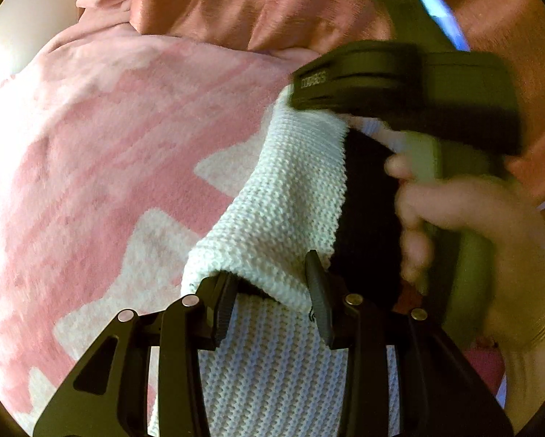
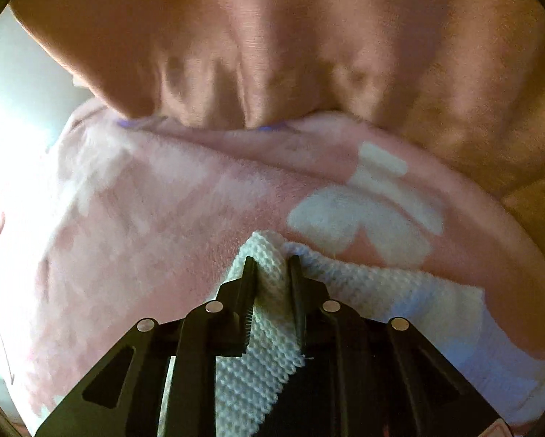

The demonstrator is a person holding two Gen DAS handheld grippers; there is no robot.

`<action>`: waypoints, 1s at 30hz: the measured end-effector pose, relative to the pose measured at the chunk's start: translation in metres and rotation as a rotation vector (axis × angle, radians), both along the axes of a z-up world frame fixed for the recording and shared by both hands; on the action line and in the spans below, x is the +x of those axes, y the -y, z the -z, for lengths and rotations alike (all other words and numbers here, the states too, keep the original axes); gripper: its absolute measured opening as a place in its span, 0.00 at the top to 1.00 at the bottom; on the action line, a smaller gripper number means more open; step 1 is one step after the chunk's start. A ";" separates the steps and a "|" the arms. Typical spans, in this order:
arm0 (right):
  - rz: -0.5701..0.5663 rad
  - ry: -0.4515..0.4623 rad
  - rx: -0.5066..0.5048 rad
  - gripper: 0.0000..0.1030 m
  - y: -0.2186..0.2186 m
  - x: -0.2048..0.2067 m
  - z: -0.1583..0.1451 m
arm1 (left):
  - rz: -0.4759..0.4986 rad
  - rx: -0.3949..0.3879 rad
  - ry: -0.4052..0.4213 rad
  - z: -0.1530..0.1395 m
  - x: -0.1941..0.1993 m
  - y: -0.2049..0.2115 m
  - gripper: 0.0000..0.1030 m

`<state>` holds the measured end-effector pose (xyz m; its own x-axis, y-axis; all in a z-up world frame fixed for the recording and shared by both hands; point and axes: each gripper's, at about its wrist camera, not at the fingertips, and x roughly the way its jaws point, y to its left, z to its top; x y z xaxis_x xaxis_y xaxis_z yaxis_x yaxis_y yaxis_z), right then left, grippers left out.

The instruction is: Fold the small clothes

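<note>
A white knit garment (image 1: pixel 283 189) with a black part (image 1: pixel 367 200) beside it is lifted over a pink blanket. My left gripper (image 1: pixel 272 300) is at the bottom of the left wrist view, shut on a thick folded edge of the knit. The cloth stretches up and right from there to the black body of the other gripper tool, whose green handle a hand (image 1: pixel 472 218) holds; its fingertips are hidden there. In the right wrist view my right gripper (image 2: pixel 271 266) is shut on a bunched edge of the same white knit (image 2: pixel 261 364), which runs back between the fingers.
The pink blanket (image 1: pixel 108 145) with white star shapes (image 2: pixel 363 215) covers the surface under both grippers. Orange-brown cloth (image 2: pixel 272 36) is heaped along its far side (image 1: pixel 236 0). A bright white wall shows at the far left.
</note>
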<state>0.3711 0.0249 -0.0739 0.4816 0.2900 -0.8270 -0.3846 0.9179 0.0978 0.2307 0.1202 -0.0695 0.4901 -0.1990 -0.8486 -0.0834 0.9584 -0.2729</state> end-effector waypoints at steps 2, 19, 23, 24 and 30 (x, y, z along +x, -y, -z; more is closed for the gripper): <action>0.041 0.052 0.033 0.84 0.031 -0.030 -0.024 | 0.002 -0.005 -0.001 0.000 0.001 -0.001 0.65; 0.547 -0.059 0.025 0.94 0.341 -0.217 0.004 | 0.006 0.062 0.023 -0.001 -0.001 0.011 0.59; 0.568 0.026 0.043 0.94 0.354 -0.190 -0.021 | -0.010 0.087 0.030 -0.002 -0.002 0.015 0.59; 0.574 0.024 0.041 0.94 0.358 -0.175 -0.020 | -0.014 0.092 0.031 -0.002 -0.003 0.016 0.59; 0.685 -0.044 -0.026 0.95 0.394 -0.117 0.017 | -0.029 0.141 0.043 -0.002 -0.003 0.026 0.51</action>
<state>0.2543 -0.3689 -0.0910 0.5148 -0.0883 -0.8528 0.2870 0.9550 0.0743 0.2279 0.0943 -0.0676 0.5306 -0.0646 -0.8452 -0.1023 0.9849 -0.1394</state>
